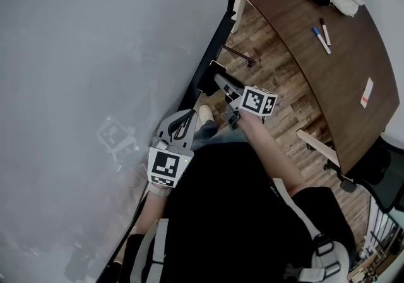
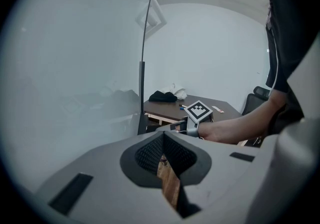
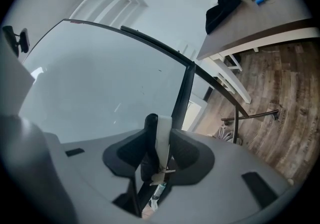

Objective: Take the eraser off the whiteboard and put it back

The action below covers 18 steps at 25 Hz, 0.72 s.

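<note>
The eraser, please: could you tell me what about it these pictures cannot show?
Head view: the eraser is small and dark; the right gripper covers one end.
Right gripper view: it shows edge-on; the jaws hide both faces.
Left gripper view: it is lost behind the right gripper.

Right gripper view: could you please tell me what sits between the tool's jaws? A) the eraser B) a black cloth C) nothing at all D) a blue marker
A: the right tool is shut on the eraser, a thin black-and-white pad standing edge-on between its jaws.
</note>
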Each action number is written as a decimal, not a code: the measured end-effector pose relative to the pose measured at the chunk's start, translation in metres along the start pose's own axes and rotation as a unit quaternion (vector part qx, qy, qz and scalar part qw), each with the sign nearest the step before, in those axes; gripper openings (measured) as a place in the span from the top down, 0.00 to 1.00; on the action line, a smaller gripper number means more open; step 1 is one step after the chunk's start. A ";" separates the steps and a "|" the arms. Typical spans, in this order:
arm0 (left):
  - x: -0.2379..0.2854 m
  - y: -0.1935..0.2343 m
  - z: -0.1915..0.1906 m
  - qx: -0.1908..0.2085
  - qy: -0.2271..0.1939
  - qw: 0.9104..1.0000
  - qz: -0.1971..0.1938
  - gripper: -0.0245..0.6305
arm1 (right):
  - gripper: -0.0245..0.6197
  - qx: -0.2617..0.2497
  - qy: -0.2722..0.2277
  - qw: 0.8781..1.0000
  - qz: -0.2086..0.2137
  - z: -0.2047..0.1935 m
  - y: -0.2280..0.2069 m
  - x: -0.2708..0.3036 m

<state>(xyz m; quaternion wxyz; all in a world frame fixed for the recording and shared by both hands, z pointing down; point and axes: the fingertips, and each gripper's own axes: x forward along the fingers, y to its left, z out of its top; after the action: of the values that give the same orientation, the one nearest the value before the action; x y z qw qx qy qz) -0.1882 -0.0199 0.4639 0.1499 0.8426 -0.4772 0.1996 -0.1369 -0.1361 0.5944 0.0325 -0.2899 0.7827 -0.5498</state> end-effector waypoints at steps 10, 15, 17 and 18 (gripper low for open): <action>0.002 -0.007 -0.003 0.002 0.008 1.000 -0.024 0.95 | 0.73 0.031 0.002 0.999 -0.010 -0.011 -0.011 0.023; 0.003 -0.009 0.000 0.001 0.008 0.999 -0.031 0.95 | 0.73 0.034 0.006 0.999 -0.007 -0.010 -0.010 0.029; 0.003 -0.010 0.001 0.001 0.009 0.999 -0.034 0.95 | 0.72 0.035 0.011 0.999 -0.010 -0.011 -0.010 0.032; 0.003 -0.010 0.001 0.000 0.009 0.999 -0.035 0.95 | 0.71 0.036 0.013 0.999 -0.013 -0.012 -0.011 0.034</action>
<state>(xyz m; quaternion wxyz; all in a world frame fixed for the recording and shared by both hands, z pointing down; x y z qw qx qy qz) -0.1780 -0.0175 0.4637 0.1610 0.8568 -0.4464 0.2017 -0.1649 -0.1454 0.6178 0.0255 -0.2912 0.7589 -0.5819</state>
